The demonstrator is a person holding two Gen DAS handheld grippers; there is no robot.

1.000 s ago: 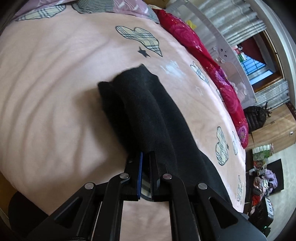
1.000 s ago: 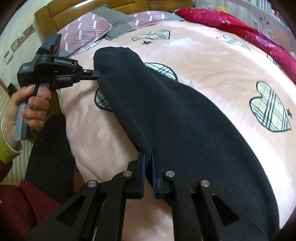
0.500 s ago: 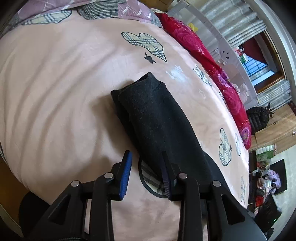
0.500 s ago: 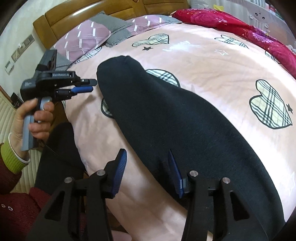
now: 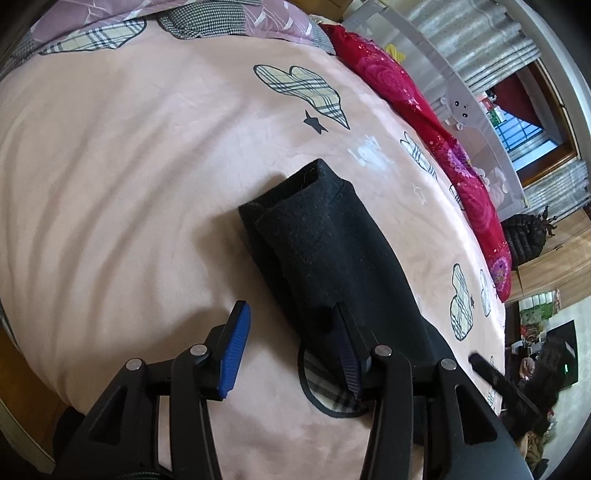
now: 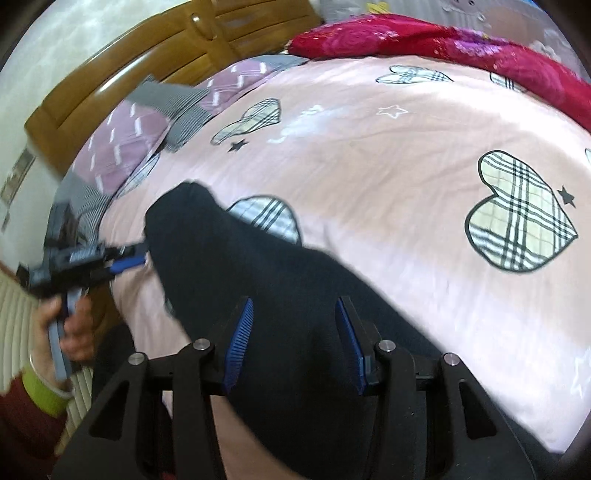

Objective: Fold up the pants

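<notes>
Pants lie flat on the bed, folded lengthwise into a long narrow strip w/ one leg stacked on the other; the cuff end points toward the pillows. We judge this layout deliberate: a straight, flat strip near the bed edge sets up the next crosswise fold.

Left gripper: jaws opening, approx. half spread. One finger sits over bare sheet, the other over the strip's edge; nothing is clamped. Same unit shows in the right wrist view, held in a hand beside the cuff end.

Right gripper: jaws approx. half spread, above the wider part of the strip. Fabric lies below the gap, but the pads do not press it. View is blurred, so contact w/ cloth is uncertain.

Materials:
- Pants: black, thick, fuzzy knit; matte; soft rounded fold edges; seam visible at cuff.
- Bed cover: pink, smooth, lightly creased, printed w/ plaid hearts and small stars.
- Finger pads: blue, ribbed for grip on cloth.
</notes>
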